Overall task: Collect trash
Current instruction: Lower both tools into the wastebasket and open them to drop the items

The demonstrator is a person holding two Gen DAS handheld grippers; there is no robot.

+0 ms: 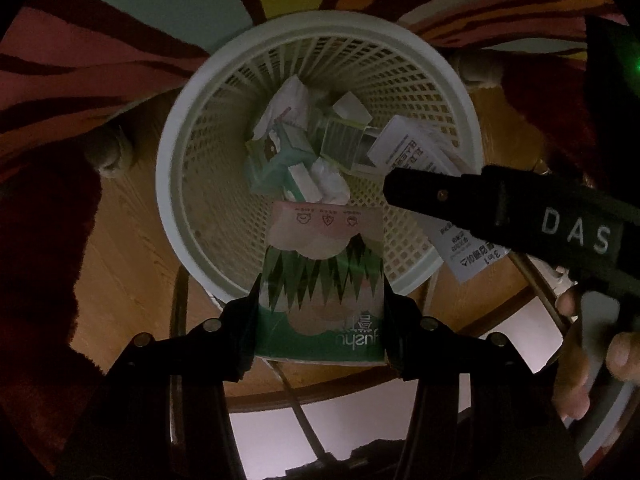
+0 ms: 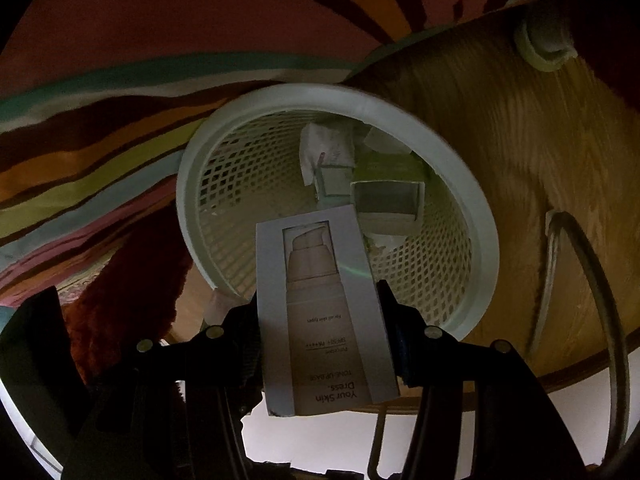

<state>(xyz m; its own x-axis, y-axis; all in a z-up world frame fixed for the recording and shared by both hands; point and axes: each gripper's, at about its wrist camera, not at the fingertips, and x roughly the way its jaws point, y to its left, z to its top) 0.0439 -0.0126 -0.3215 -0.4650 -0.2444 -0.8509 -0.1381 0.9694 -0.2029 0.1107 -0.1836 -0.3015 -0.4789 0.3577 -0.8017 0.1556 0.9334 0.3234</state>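
A white lattice waste basket (image 1: 176, 184) stands on the wooden floor, with crumpled tissues, small boxes and papers (image 1: 304, 148) inside. My left gripper (image 1: 320, 300) is shut on a green and pink tissue pack (image 1: 324, 280) and holds it over the basket's near rim. My right gripper (image 2: 318, 312) is shut on a grey cosmetic box (image 2: 320, 312) printed "Your Skin Dress" and holds it over the near rim of the basket (image 2: 476, 224). In the left wrist view the right gripper's black body (image 1: 520, 216) reaches in from the right above the basket.
A striped, colourful bedspread (image 2: 100, 148) hangs behind the basket. Dark red fuzzy fabric (image 1: 44, 240) lies at the left. A round wooden leg foot (image 2: 544, 44) and a curved metal frame (image 2: 600, 280) stand near the basket.
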